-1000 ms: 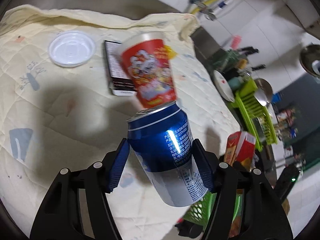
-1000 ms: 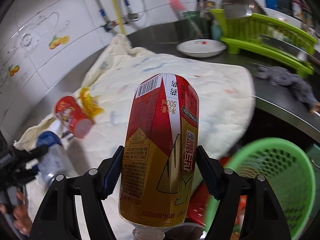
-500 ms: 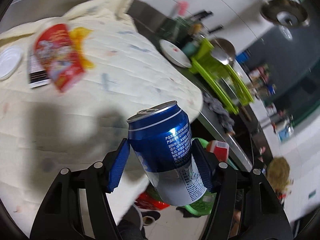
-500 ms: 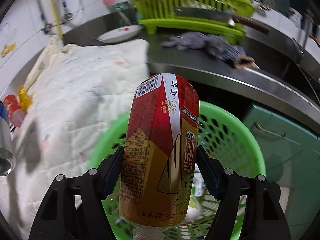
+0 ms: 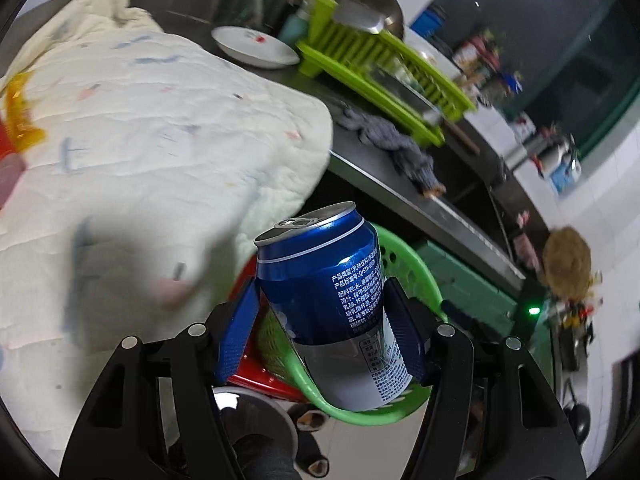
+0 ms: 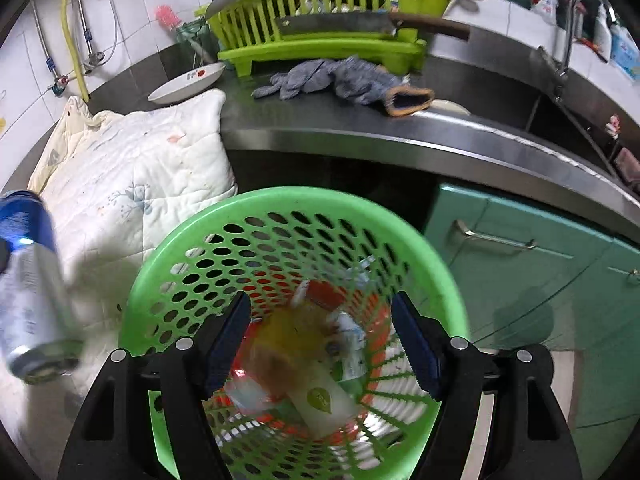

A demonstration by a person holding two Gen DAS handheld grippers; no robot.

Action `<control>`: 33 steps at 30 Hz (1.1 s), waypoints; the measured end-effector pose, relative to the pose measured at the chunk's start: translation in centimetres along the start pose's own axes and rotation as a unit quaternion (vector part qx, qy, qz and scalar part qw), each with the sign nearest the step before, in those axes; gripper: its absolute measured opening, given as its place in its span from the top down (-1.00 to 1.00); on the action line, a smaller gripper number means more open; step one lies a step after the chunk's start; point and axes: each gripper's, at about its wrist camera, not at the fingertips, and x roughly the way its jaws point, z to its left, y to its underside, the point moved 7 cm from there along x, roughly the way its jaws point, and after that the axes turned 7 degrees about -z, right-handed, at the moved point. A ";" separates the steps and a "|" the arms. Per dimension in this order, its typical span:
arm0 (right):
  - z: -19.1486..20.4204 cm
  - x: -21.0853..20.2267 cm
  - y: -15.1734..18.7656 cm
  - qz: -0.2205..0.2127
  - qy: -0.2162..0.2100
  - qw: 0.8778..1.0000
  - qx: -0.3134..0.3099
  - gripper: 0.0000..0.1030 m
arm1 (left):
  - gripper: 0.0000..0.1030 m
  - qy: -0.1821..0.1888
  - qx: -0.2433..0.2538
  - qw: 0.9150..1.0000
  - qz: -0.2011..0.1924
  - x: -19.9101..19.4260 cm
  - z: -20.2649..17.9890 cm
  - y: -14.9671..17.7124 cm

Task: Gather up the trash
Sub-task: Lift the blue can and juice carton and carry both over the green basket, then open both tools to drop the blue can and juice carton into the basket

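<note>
While the left gripper clamps the blue can, the right gripper gapes empty over the green basket.

Empty tongs gape above green basket.

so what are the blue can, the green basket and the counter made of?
Blue can: looks like aluminium, glossy print, bare metal top with a pull tab. Green basket: moulded plastic by the look, perforated wall, slight sheen. Counter: probably stainless steel, grey brushed surface with streaky reflections along its edge.
</note>
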 end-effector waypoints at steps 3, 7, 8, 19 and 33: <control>-0.8 -1.4 0.0 -0.010 0.006 1.000 0.003 -0.39 | -0.22 0.001 0.016 1.000 0.015 1.5 -1.2 0.8; -1.5 -2.6 -0.1 -0.020 0.007 1.000 0.007 -0.42 | -0.22 0.006 0.045 0.998 0.034 2.9 -2.9 1.8; -1.7 -2.9 -0.2 -0.024 0.009 1.000 0.009 -0.43 | -0.22 0.006 0.049 0.998 0.038 3.2 -3.2 2.0; -4.0 -5.5 -0.7 -0.051 0.029 0.998 0.021 -0.44 | -0.23 0.013 0.087 0.993 0.073 6.2 -6.2 4.2; -4.5 -7.2 -0.6 -0.062 0.027 0.997 0.030 -0.44 | -0.44 0.020 0.100 0.991 0.082 6.2 -7.1 5.5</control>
